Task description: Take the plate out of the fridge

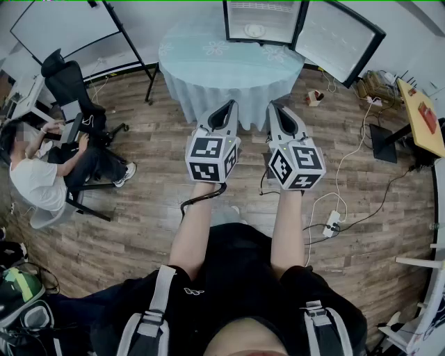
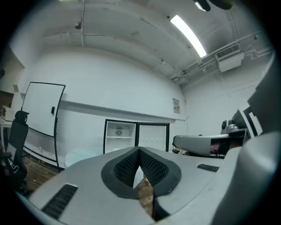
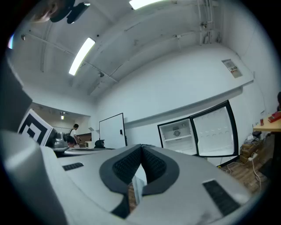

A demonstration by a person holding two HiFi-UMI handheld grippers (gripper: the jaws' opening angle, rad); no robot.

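The small fridge [image 1: 261, 21] stands open behind the round table [image 1: 229, 66], with its door [image 1: 341, 42] swung out to the right. A pale plate [image 1: 254, 30] lies on a shelf inside. My left gripper [image 1: 228, 104] and right gripper [image 1: 276, 108] are held side by side over the wooden floor, short of the table, both pointing at the fridge. Both are shut with nothing between the jaws. The left gripper view shows the closed pads [image 2: 131, 165] and the open fridge [image 2: 119, 136] far off. The right gripper view shows the fridge [image 3: 178, 137] and its door [image 3: 215, 132].
The table with its light blue cloth stands between me and the fridge. A person sits on a chair [image 1: 35, 174] at the left beside a black office chair [image 1: 69, 83] and a whiteboard [image 1: 66, 28]. A power strip [image 1: 332, 224] and cables lie on the floor at the right, near a yellow table [image 1: 424, 115].
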